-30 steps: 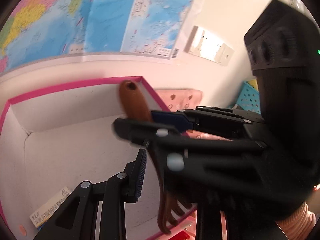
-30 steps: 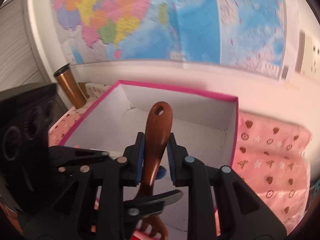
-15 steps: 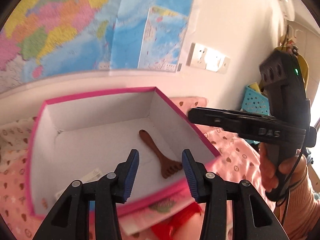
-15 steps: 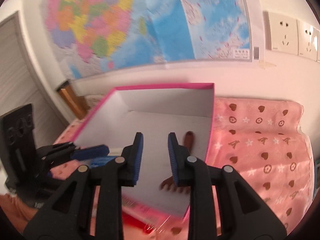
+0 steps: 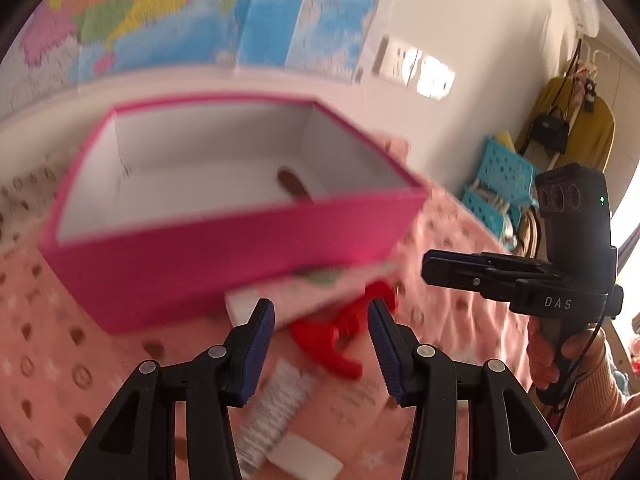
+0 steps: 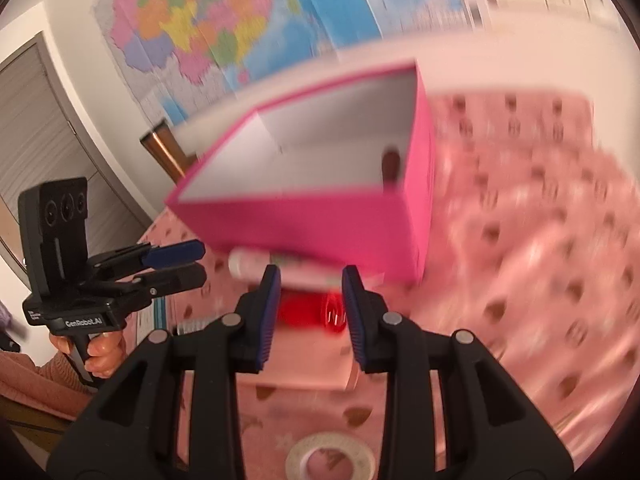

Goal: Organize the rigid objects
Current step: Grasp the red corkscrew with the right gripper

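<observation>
A pink box (image 5: 224,264) (image 6: 304,220) with a white inside stands on a pink patterned cloth. A brown wooden comb (image 5: 294,186) (image 6: 391,164) lies in it by the right wall, mostly hidden by the near wall. My left gripper (image 5: 322,320) (image 6: 200,263) hovers in front of the box; its jaws are opening with nothing gripped. Past it lie a red object (image 5: 328,340) (image 6: 308,312), a pink-and-white tube (image 5: 312,292) (image 6: 256,260) and a white tube (image 5: 276,404). My right gripper (image 6: 311,284) (image 5: 432,272) is open above the red object.
A roll of tape (image 6: 332,456) lies near the bottom edge. A flat pink package (image 6: 312,360) sits under the red object. Blue baskets (image 5: 500,184) stand at the right by the wall, a copper tumbler (image 6: 164,152) behind the box. A map covers the wall.
Both grippers held the comb over the box a second ago; they let go and it now lies inside. Both pulled back and sank to the items in front of the box.
</observation>
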The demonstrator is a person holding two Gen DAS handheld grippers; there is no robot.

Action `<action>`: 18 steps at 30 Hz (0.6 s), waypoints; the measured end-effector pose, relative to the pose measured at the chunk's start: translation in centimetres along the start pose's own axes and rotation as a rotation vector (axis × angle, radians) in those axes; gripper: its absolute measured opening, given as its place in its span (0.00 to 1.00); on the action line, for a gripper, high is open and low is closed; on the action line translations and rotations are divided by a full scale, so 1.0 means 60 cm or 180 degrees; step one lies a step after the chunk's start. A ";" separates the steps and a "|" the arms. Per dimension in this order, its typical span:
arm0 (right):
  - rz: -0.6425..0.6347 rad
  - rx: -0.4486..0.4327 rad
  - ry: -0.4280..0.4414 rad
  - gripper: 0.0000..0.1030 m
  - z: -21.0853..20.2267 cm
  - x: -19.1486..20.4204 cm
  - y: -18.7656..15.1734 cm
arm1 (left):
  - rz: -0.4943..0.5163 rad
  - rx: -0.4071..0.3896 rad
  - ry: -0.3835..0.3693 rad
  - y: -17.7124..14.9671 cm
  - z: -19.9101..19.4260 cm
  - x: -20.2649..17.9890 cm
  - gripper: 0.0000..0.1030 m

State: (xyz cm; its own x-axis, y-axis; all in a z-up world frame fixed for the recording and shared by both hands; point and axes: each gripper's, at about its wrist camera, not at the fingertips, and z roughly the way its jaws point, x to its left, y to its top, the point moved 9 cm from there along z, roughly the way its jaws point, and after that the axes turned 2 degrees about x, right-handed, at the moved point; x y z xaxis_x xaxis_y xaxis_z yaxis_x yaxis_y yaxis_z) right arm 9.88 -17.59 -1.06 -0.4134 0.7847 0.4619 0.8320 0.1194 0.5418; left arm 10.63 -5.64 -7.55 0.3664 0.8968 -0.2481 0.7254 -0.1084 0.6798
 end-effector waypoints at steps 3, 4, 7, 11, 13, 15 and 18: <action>0.0031 0.0103 -0.0100 0.33 0.021 -0.008 -0.020 | -0.0058 0.0197 -0.0016 -0.025 0.024 0.004 0.48; 0.0046 0.0129 -0.0124 0.33 0.026 -0.010 -0.023 | -0.0088 0.0237 -0.0024 -0.030 0.029 0.005 0.48; 0.0012 0.0157 -0.0184 0.33 0.037 -0.010 -0.022 | -0.0151 0.0294 -0.0030 -0.041 0.034 0.008 0.48; -0.0040 0.0206 -0.0221 0.33 0.051 -0.005 -0.022 | -0.0203 0.0363 -0.0116 -0.046 0.040 0.005 0.48; -0.0045 0.0208 -0.0256 0.33 0.057 -0.006 -0.022 | -0.0218 0.0412 -0.0159 -0.048 0.044 0.003 0.49; -0.0038 0.0190 -0.0266 0.33 0.059 -0.006 -0.020 | -0.0231 0.0455 -0.0204 -0.048 0.049 0.001 0.49; -0.0041 0.0204 -0.0268 0.33 0.063 -0.005 -0.019 | -0.0275 0.0531 -0.0272 -0.052 0.059 0.000 0.49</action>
State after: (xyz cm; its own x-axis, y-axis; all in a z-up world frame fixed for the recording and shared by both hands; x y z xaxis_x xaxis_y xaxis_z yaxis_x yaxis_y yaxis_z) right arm 10.45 -15.69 -4.46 -0.3939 0.8308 0.3931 0.8498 0.1663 0.5001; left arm 10.43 -6.79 -12.11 0.3416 0.8669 -0.3630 0.8401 -0.1084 0.5315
